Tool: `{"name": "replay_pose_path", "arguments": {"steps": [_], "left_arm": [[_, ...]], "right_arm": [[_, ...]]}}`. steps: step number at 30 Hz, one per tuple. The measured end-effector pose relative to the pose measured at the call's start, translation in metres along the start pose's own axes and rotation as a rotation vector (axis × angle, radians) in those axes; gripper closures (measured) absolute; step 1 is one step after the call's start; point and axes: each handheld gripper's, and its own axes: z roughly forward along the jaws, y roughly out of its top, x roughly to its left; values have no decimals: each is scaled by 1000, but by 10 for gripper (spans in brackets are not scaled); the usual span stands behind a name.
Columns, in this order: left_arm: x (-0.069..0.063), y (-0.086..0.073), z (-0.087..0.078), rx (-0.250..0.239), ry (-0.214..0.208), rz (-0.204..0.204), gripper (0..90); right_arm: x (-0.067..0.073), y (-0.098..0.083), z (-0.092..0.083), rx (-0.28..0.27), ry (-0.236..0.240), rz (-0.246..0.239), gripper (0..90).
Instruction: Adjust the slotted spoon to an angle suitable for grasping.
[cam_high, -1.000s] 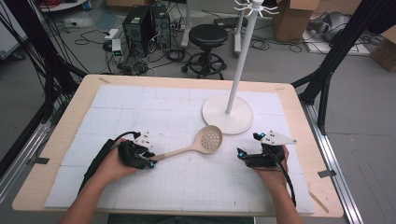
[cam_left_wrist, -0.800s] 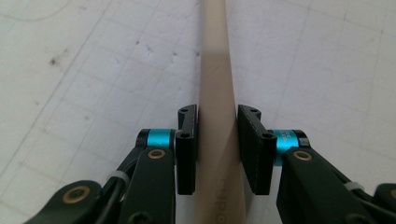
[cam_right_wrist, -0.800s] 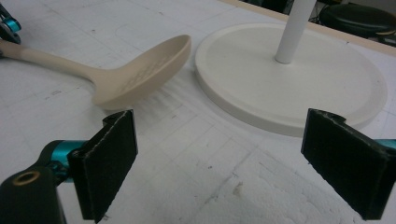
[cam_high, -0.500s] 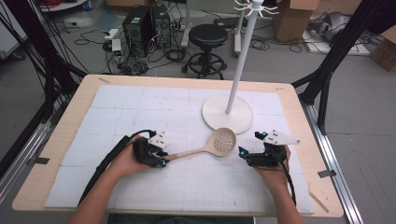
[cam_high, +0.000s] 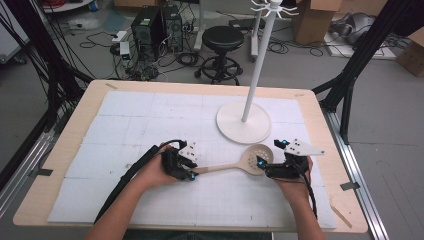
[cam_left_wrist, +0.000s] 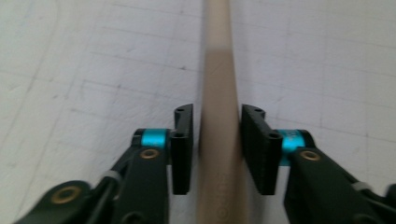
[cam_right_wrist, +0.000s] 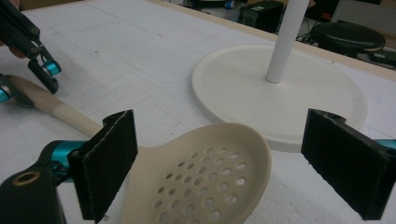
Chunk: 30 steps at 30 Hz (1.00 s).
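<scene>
A beige slotted spoon (cam_high: 227, 166) lies on the white mat, handle to the left and perforated bowl (cam_right_wrist: 201, 177) to the right. My left gripper (cam_high: 192, 173) straddles the handle's end (cam_left_wrist: 219, 93). Its jaws have just been opening, and a thin gap shows beside the handle, so the pads (cam_left_wrist: 183, 149) no longer press on it. My right gripper (cam_high: 261, 165) stands wide open with the spoon's bowl lying low between its pads (cam_right_wrist: 109, 163). The left gripper's fingertips (cam_right_wrist: 49, 69) show at the far end of the handle in the right gripper view.
A white stand with a round base (cam_high: 243, 122) and a tall pole (cam_high: 257, 60) rises just behind the spoon's bowl. The wooden table edge (cam_high: 330, 150) runs to the right. A stool, computers and cables lie on the floor beyond the table.
My left hand slid the spoon to the right until its bowl came between the right gripper's jaws. The right hand stayed where it was.
</scene>
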Motion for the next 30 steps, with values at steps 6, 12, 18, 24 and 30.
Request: {"name": "replay_pose_path", "arguments": {"steps": [6, 12, 18, 24, 30], "left_arm": [[1, -20, -14, -21, 5, -48, 596], [8, -29, -17, -14, 67, -65, 588], [22, -31, -17, -24, 119, -100, 586], [26, -29, -15, -38, 104, -78, 604], [23, -18, -7, -37, 88, -28, 638]], "right_arm": [[1, -1, 2, 9, 7, 1, 96], [2, 1, 2, 2, 5, -5, 96], [2, 0, 3, 5, 5, -4, 96], [1, 0, 3, 3, 7, -4, 96], [2, 1, 3, 3, 8, -9, 96]]}}
